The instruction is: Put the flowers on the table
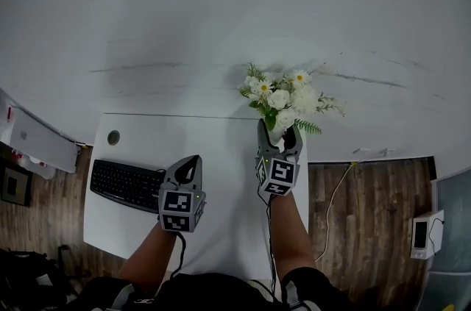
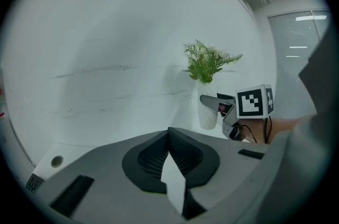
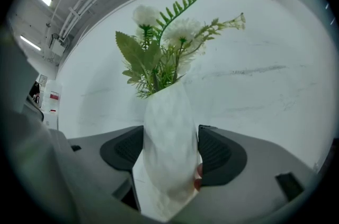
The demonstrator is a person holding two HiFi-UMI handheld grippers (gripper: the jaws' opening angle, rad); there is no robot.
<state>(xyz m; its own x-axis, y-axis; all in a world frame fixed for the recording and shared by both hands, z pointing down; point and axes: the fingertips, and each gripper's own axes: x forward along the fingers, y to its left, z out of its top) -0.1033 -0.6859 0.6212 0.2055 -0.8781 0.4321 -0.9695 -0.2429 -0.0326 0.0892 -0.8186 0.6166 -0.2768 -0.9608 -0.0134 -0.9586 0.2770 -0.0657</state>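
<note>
Right hand-held gripper (image 1: 278,134), forearm straight ahead, grasps one white vase (image 3: 169,149) of flowers (image 1: 283,96) at the surface (image 1: 221,148) far edge. Left hand-held gripper (image 1: 190,164), at its 8 o'clock, is clenched and empty. One keyboard (image 1: 125,184).

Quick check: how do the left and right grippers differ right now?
The right grey two-jaw gripper clamps the white faceted vase of white flowers; the left grey two-jaw gripper is shut on nothing. The right reaches toward the far edge of the white desk; the left sits further back, beside the black keyboard. Both carry marker cubes.
</note>
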